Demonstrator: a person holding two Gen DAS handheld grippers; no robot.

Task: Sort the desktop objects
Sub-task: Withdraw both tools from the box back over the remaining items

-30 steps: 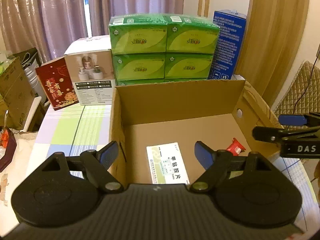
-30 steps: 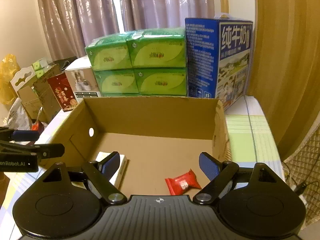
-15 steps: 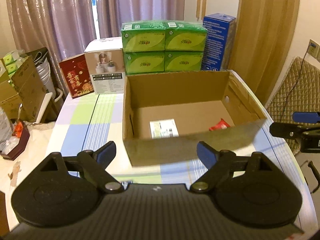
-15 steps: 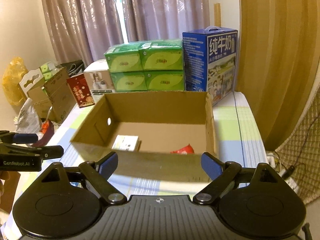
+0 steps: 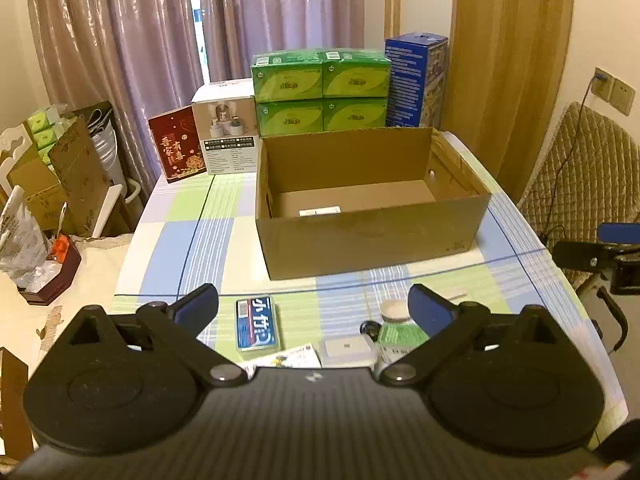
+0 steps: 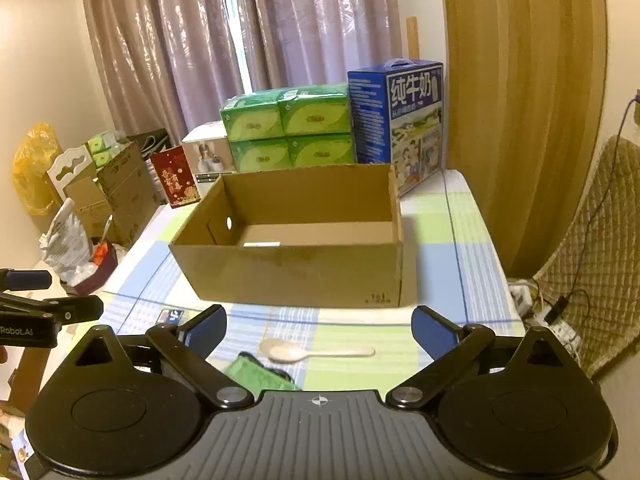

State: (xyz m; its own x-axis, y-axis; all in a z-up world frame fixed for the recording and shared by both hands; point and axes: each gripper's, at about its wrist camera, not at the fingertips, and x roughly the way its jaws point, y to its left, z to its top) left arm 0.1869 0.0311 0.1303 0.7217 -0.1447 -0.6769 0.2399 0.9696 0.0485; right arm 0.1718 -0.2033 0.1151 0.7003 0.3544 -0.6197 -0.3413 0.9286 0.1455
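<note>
The cardboard box [image 5: 372, 236] sits mid-frame on the surface [image 5: 192, 236], a flat packet [image 5: 319, 211] inside it. Stacked tissue packs [image 5: 321, 94] stand behind it. Before it, lower frame, lie a toothpaste box [image 5: 257, 324] and a spoon [image 6: 316, 351].

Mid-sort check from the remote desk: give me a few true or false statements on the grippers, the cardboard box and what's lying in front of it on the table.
1. Both grippers are open and hold nothing. True: the left gripper and the right gripper both stand with jaws wide apart.
2. The cardboard box is tipped on its side. False: it stands upright with its top open.
3. A pale spoon lies on the table in front of the box. True.
4. The blue packet is inside the box. False: it lies on the tablecloth, in front of the box.
5. The green packs are stacked behind the box. True.
6. The blue milk carton lies flat. False: it stands upright.
</note>
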